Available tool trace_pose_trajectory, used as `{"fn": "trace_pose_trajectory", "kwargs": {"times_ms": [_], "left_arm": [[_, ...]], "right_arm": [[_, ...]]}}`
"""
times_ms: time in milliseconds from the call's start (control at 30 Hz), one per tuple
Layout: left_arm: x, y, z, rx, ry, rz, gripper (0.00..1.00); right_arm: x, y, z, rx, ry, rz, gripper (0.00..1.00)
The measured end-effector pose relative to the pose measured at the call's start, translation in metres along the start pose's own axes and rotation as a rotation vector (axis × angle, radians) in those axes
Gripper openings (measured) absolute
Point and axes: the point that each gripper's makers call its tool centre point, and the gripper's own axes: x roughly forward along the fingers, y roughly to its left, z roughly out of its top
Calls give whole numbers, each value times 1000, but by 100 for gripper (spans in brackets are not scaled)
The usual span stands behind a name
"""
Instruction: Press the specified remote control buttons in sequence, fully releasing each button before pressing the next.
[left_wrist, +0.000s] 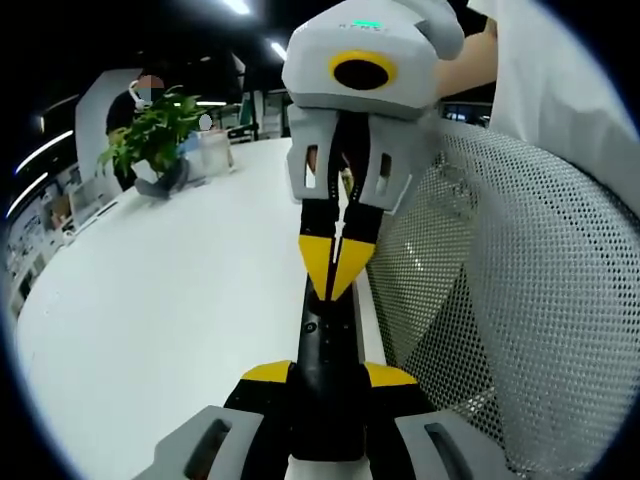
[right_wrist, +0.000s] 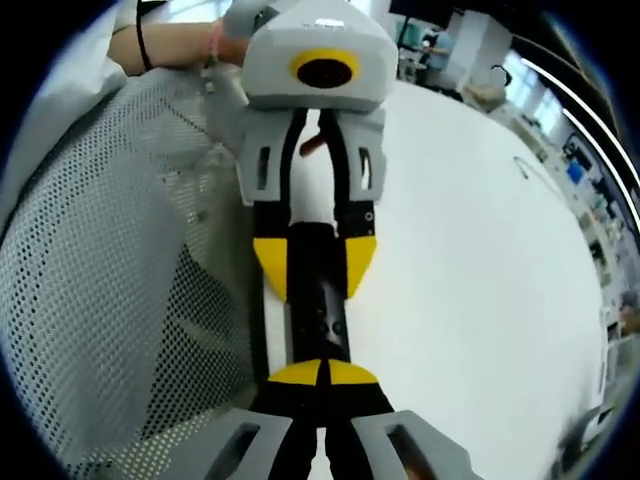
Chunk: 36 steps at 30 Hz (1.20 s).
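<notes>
Remote (left_wrist: 327, 345), a slim black bar, runs up the lower middle of the left gripper view, clamped across its width between the two yellow-tipped jaws of the left hand-held gripper (left_wrist: 328, 374). It is held above the near edge of the white bench (left_wrist: 180, 290).

From the top of the same view, the right hand-held gripper (left_wrist: 335, 268) points down at the remote. Its jaws are clenched, the yellow tips pressed together into one wedge with nothing between them. The wedge meets the far end of the remote's top face. Whether a button is pushed in cannot be told.

In the right gripper view the layout is mirrored. The closed yellow tips sit at the lower middle on the remote's near end. The left hand-held gripper comes in from the top, with a yellow jaw on each side of the black body.

A white mesh chair (left_wrist: 520, 300) takes up the right side of the left gripper view, just beside the bench edge. A potted plant (left_wrist: 155, 125) stands on the bench at the upper left, well apart from the remote. A person's forearm (right_wrist: 170, 45) with a dark band at the wrist shows at the upper left of the right gripper view.
</notes>
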Motion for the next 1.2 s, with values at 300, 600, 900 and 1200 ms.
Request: {"fn": "trace_pose_trajectory", "kwargs": {"times_ms": [300,600,900,1200], "left_arm": [[0,0,0,-2,-1,1,25],[0,0,0,-1,-1,0,25],[0,0,0,0,0,-1,25],[0,0,0,0,0,-1,25]], "right_arm": [[-3,1,-2,23,-11,18,0],[-6,-1,-9,55,-8,12,0],[-5,-1,-8,52,4,5,0],[-5,0,-6,69,-16,-2,0]]}}
